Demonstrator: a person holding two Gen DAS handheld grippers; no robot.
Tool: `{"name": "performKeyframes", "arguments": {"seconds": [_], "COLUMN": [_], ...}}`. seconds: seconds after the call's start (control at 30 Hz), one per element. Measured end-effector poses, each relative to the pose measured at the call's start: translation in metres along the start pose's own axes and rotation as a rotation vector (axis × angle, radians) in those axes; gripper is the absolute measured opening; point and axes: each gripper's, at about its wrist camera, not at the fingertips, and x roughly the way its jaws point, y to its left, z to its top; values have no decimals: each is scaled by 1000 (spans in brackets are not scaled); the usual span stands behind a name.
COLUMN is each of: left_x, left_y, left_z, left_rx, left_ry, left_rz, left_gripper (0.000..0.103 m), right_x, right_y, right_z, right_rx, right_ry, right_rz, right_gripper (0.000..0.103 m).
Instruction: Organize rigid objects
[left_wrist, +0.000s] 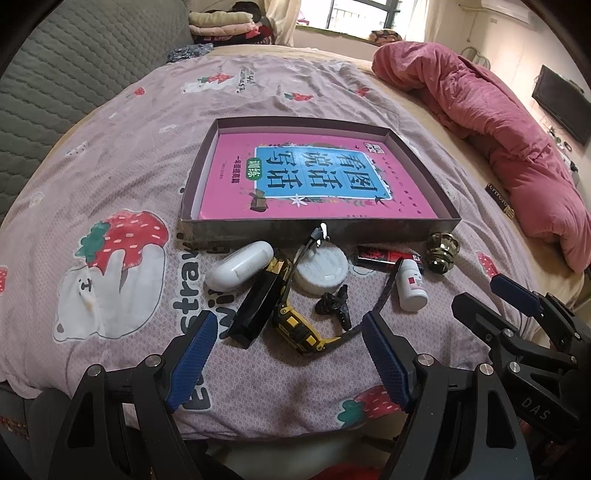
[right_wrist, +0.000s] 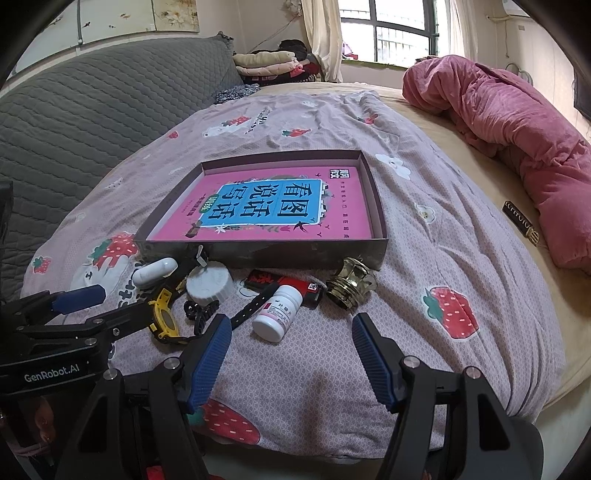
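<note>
glossy brass-like knob, matt cloth bedsheet.

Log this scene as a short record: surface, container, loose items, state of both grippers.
surface: bed with strawberry-print quilt
container: shallow box, pink book lying flat inside
loose items, all outside the box: white case, black box, yellow-black watch, white round lid, black hair clip, red lighter, white pill bottle, gold knob
left gripper: jaws open, empty
right gripper: jaws open, empty
</note>
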Motion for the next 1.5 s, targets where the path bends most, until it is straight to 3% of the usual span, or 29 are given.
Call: {"name": "performKeyframes", "arguments": {"seconds": [0.93,1.5], "left_x": [2,26], "left_y": [20,46], "left_z": [0,-12], "left_rx": [-41,-66], "left_ry": [19,121], "left_rz": [20,48], "left_gripper": [81,81], "right_x": [0,3], "right_y": [0,2], "right_z": [0,0], "right_rx": [2,-3], "right_ry": [-1,10], "right_rz": [2,19], "right_gripper": [67,67]}}
